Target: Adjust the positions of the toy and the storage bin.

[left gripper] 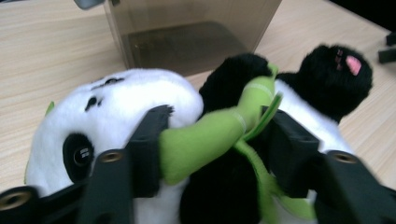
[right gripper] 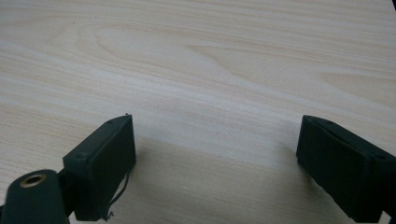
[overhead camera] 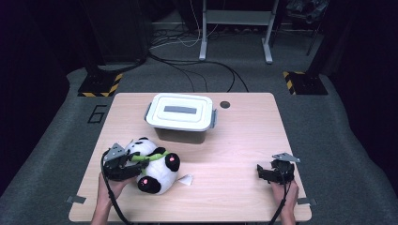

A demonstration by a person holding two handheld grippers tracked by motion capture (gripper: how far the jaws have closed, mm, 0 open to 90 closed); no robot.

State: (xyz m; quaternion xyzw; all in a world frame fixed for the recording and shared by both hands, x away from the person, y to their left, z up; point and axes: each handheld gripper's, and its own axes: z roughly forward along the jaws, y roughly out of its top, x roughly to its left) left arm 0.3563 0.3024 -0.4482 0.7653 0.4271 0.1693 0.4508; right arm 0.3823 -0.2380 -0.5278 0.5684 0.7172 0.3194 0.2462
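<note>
Fingers (left gripper: 148, 140) of the left gripper (left gripper: 212, 144) are spread around the panda's green bamboo stalk (left gripper: 210, 135), unpressed; right gripper (right gripper: 215, 158) is held open, idle.

Grey carpet floor (overhead camera: 328, 122), dark surroundings

My left gripper (left gripper: 212, 154) has its jaws either side of the green plush stalk (left gripper: 210, 135) lying across the panda toy (left gripper: 126, 98). Beyond the panda stands the dark-walled box (left gripper: 187, 32) on the wooden table (left gripper: 46, 42).
</note>
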